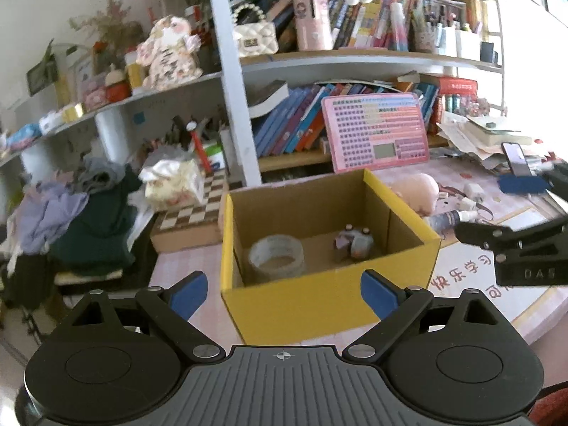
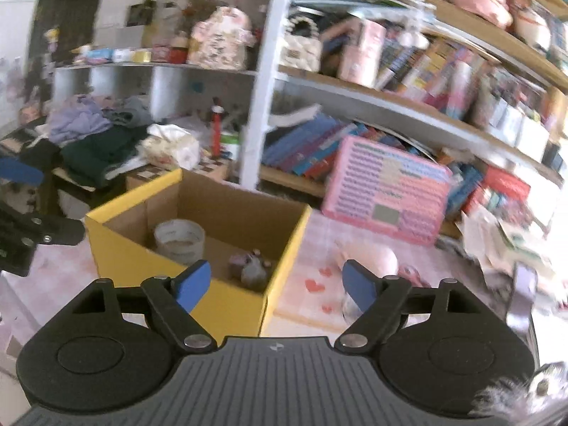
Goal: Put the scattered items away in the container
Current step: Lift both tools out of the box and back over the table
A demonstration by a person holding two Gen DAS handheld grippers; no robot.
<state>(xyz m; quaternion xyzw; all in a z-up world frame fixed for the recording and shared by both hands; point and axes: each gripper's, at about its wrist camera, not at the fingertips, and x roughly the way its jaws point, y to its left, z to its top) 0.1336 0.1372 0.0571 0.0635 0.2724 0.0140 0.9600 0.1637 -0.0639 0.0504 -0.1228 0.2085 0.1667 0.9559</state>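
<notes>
A yellow cardboard box (image 1: pixel 319 301) stands open on the pink desk mat. Inside it lie a roll of tape (image 1: pixel 277 257) and a cluster of small bottles (image 1: pixel 355 243). My left gripper (image 1: pixel 284 294) hovers in front of the box's near wall, open, with nothing between its blue pads. My right gripper (image 2: pixel 277 285) is also open and empty, over the box's (image 2: pixel 227 301) right front corner; the left wrist view shows it at the right edge (image 1: pixel 504 209). To the right of the box, a pink plush toy (image 1: pixel 415 191), a white charger (image 1: pixel 472 191) and a small bottle (image 1: pixel 451 218) lie on the mat.
A pink board (image 1: pixel 376 131) leans against the bookshelf behind the box. A checkered box (image 1: pixel 191 209) and a pile of clothes (image 1: pixel 88 213) sit to the left. A white shelf post (image 1: pixel 234 88) rises behind. Loose papers (image 1: pixel 475 135) and a phone (image 1: pixel 516 159) crowd the far right.
</notes>
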